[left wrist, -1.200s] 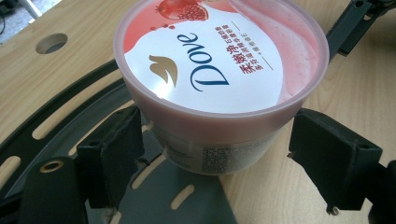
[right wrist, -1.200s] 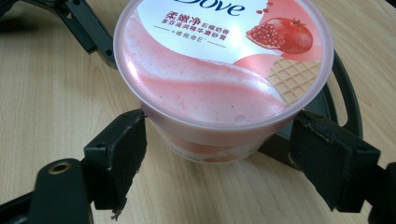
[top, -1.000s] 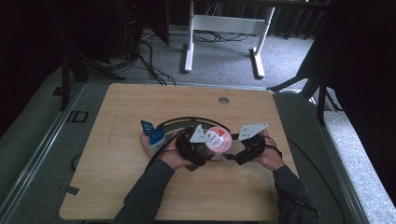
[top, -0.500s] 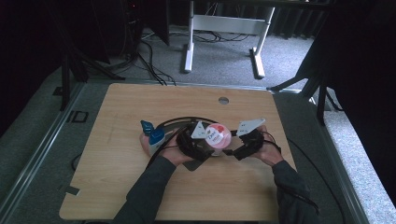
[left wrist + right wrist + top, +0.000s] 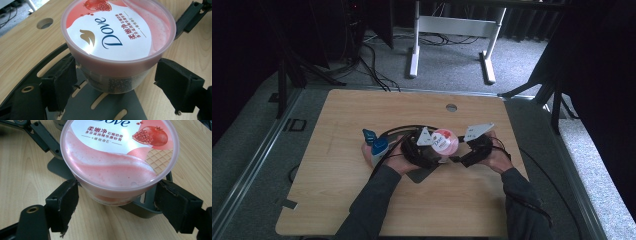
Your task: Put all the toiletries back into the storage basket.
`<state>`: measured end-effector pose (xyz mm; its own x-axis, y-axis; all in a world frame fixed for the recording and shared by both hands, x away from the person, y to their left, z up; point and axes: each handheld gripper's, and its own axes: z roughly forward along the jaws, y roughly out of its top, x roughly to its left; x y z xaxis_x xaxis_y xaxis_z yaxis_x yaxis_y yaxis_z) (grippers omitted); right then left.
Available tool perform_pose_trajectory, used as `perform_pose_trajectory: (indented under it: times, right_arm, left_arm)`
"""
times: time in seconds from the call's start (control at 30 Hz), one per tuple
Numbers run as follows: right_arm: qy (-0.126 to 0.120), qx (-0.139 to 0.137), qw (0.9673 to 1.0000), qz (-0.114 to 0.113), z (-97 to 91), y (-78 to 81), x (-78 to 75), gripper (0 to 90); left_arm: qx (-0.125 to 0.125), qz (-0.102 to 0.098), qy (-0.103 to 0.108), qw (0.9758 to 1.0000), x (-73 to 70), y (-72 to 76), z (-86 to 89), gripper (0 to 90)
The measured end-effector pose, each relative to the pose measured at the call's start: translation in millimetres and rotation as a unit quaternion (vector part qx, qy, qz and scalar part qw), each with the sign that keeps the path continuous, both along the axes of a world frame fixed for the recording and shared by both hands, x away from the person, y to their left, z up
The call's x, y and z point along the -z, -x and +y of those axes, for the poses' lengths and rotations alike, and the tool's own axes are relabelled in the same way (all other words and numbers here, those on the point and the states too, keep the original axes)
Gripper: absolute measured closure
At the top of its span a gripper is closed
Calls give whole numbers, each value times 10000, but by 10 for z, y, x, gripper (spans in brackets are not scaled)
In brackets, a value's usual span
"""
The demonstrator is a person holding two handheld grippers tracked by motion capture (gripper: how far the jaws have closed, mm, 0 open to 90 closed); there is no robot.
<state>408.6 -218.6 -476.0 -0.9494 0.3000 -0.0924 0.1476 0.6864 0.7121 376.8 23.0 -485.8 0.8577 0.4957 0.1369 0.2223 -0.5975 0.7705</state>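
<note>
Pink Dove tub (image 5: 117, 42) mid-counter, boxed in from both sides

Lid reads "Dove" in blue script with Chinese lines beside it, pomegranate and waffle cone printed on top, barcode patch on the wall. Sitting upright, lid up, on a grey slotted plate (image 5: 110, 105) on the wooden counter (image 5: 342, 115). Same spot as half a second ago, barely any shift. Left claw (image 5: 116, 90) and right claw (image 5: 115, 207) both wide around the base, pads near but not clearly touching. Blue-capped bottle (image 5: 379, 148) just left.

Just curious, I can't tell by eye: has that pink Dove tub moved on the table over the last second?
No. In the high view the pink Dove tub sits in the same spot below the table's round hole as before, between both grippers.
</note>
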Motion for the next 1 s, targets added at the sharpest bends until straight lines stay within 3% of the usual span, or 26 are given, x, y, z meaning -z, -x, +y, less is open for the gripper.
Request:
perform_pose_trajectory:
  times: [0.47,1.0]
  right_arm:
    - [208,55,9998,-6,49,-126,19,198]
    - [190,145,9997,76,75,-232,29,199]
  left_arm:
    - [-290,33,21,9996,63,-73,-44,183]
    - [-486,63,146,9987,94,-149,-40,182]
